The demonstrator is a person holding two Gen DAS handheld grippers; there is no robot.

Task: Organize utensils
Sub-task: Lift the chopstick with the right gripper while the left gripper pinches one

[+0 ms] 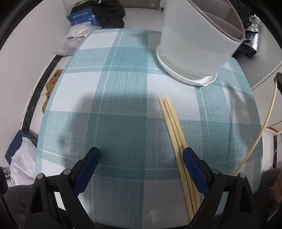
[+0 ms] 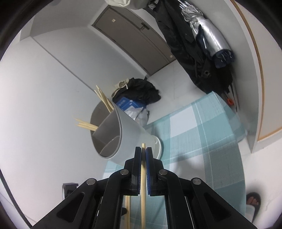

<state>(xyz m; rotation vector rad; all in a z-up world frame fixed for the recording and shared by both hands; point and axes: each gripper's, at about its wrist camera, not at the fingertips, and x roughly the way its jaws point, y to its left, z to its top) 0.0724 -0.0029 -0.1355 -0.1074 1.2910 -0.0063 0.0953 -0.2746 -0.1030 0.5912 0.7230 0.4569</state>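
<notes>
Three pale wooden chopsticks (image 1: 176, 141) lie side by side on the teal checked tablecloth (image 1: 123, 98). My left gripper (image 1: 141, 155) hangs open above the cloth, its right finger (image 1: 192, 163) over the chopsticks and nothing between the pads. The white divided utensil holder (image 1: 199, 44) stands at the table's far right. My right gripper (image 2: 143, 151) is shut on a single chopstick (image 2: 143, 169), whose tip pokes out just short of the holder (image 2: 123, 133). Several chopsticks (image 2: 104, 100) stand in two of its compartments. That held chopstick (image 1: 269, 114) also shows at the right edge of the left wrist view.
On the floor past the table's far edge lie a blue box (image 1: 82, 16), a black bag (image 1: 109, 14) and plastic bags (image 1: 74, 38). Dark coats and a silver umbrella (image 2: 208, 40) hang on the wall. A person's sandalled foot (image 2: 253, 200) stands beside the table.
</notes>
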